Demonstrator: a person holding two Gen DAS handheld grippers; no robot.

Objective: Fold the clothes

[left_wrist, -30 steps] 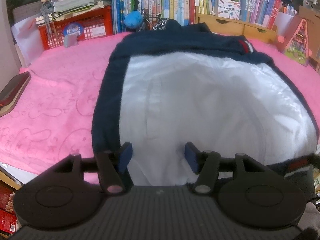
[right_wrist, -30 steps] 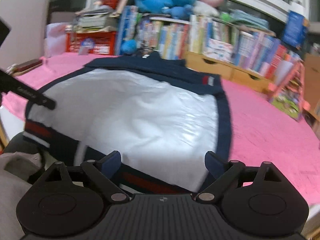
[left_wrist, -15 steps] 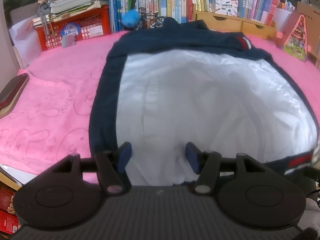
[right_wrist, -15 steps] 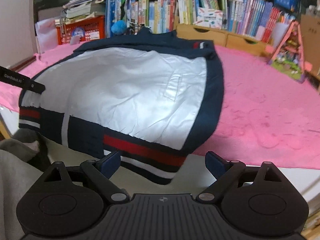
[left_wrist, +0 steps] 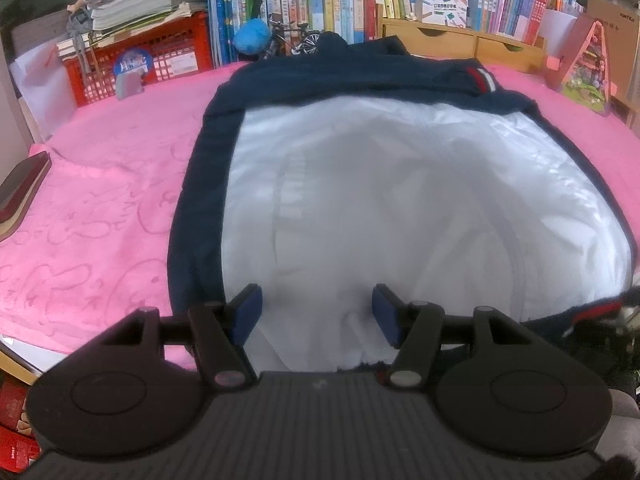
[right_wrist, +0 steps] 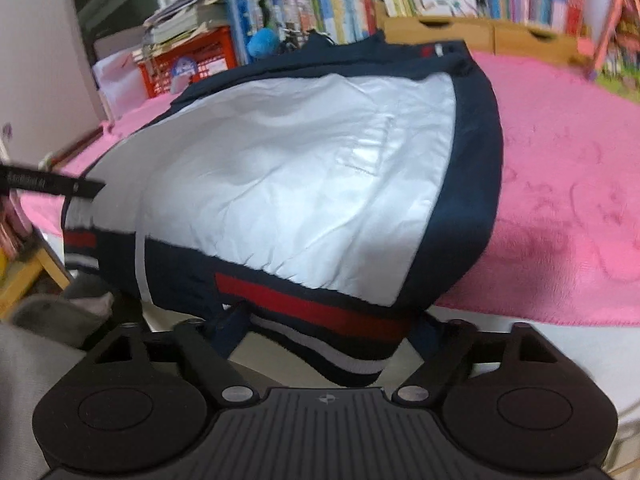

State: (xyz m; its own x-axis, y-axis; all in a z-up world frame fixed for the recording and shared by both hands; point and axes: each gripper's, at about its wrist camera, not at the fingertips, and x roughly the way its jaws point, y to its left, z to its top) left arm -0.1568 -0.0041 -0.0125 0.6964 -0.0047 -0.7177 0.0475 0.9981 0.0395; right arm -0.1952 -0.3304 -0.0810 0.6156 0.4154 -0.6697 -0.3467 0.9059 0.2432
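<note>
A navy jacket with a white lining (left_wrist: 400,200) lies spread, lining up, on the pink blanket (left_wrist: 100,200). Its striped red-and-white hem (right_wrist: 320,312) hangs over the near table edge. My left gripper (left_wrist: 316,312) is open, fingers over the near edge of the lining, holding nothing. My right gripper (right_wrist: 332,328) is open, its fingers on either side of the hanging hem band, which sits between them; the fingertips are partly hidden behind the cloth. The left gripper's edge shows at the left of the right wrist view (right_wrist: 48,184).
A red crate (left_wrist: 152,64) with stacked papers, a blue ball (left_wrist: 252,36), a row of books (left_wrist: 340,0) and wooden drawers (left_wrist: 460,40) line the far side. A dark flat object (left_wrist: 20,192) lies at the blanket's left edge. A colourful triangular toy (left_wrist: 584,68) stands far right.
My right gripper has moved in toward the hanging hem, so the striped band now lies between its open fingers. The left gripper has barely moved.
</note>
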